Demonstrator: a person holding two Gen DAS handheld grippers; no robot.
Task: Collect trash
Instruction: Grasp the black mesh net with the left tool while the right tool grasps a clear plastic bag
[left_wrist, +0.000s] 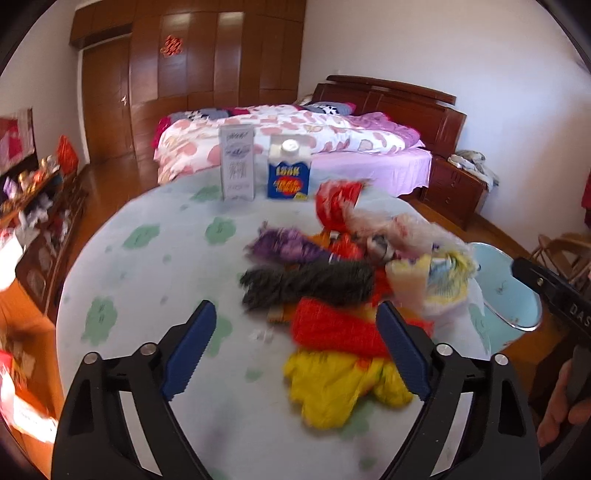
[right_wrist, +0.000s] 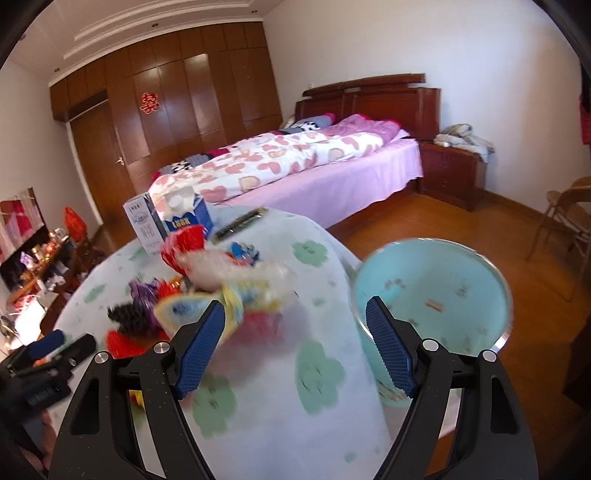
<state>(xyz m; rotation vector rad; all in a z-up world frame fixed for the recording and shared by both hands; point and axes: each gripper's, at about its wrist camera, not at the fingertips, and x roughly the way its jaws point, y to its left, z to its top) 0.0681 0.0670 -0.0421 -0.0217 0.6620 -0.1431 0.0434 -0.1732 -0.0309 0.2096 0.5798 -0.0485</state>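
Left wrist view: left gripper (left_wrist: 295, 343) w/ jaws wide apart, holding nothing, hovers over a round table (left_wrist: 155, 266) in a green-flowered cloth. Near-right lies the trash pile (left_wrist: 343, 295): crumpled red, yellow, black, purple wrappers. Two cartons (left_wrist: 264, 168) stand at the far edge. A light-blue bin (left_wrist: 506, 291) sits right of the table.

Right wrist view: right gripper (right_wrist: 295, 345), jaws apart, empty, over the table's right edge; wrappers to the left, bin just right.
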